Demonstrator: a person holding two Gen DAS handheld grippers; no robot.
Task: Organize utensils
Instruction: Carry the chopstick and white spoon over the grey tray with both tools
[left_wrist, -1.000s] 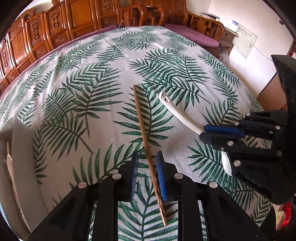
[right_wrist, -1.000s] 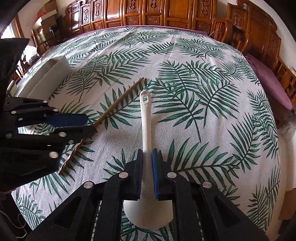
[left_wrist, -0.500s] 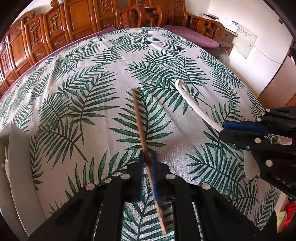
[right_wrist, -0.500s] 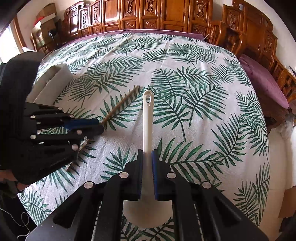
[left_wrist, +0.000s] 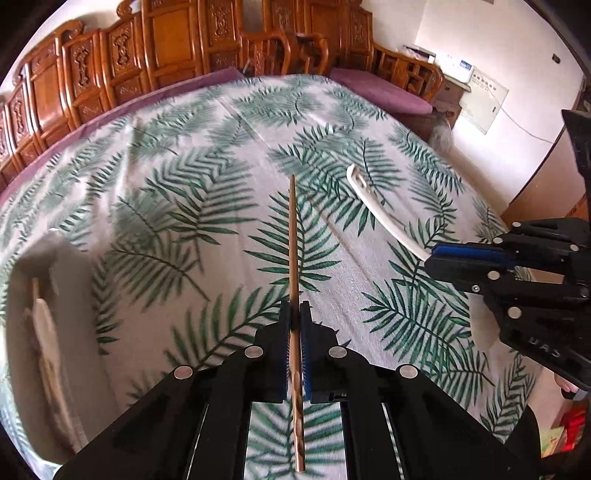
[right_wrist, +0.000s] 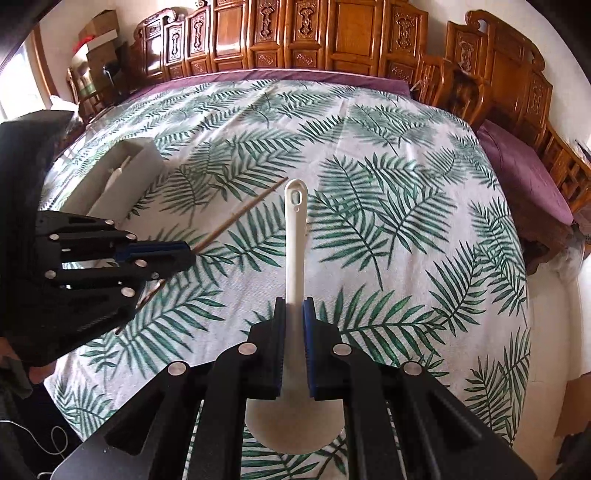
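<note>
My left gripper (left_wrist: 294, 314) is shut on a thin wooden chopstick (left_wrist: 293, 236), which hangs above the leaf-print tablecloth and points away from me. The same chopstick (right_wrist: 243, 212) sticks out of the left gripper (right_wrist: 184, 253) in the right wrist view. My right gripper (right_wrist: 294, 310) is shut on the handle of a white plastic spoon (right_wrist: 295, 236), whose broad bowl shows below the jaws. In the left wrist view the white spoon (left_wrist: 380, 214) juts from the right gripper (left_wrist: 436, 254). Both utensils are lifted off the cloth.
A grey utensil holder (right_wrist: 114, 177) with white utensils inside stands at the left of the table; the grey holder (left_wrist: 44, 314) is blurred in the left wrist view. Carved wooden chairs (right_wrist: 332, 33) ring the table (right_wrist: 406, 166). A purple cushion (right_wrist: 524, 170) lies at the right.
My left gripper closed on the chopstick and lifted it off the cloth, straightening it in the jaws. My right gripper rose with the white spoon in it.
</note>
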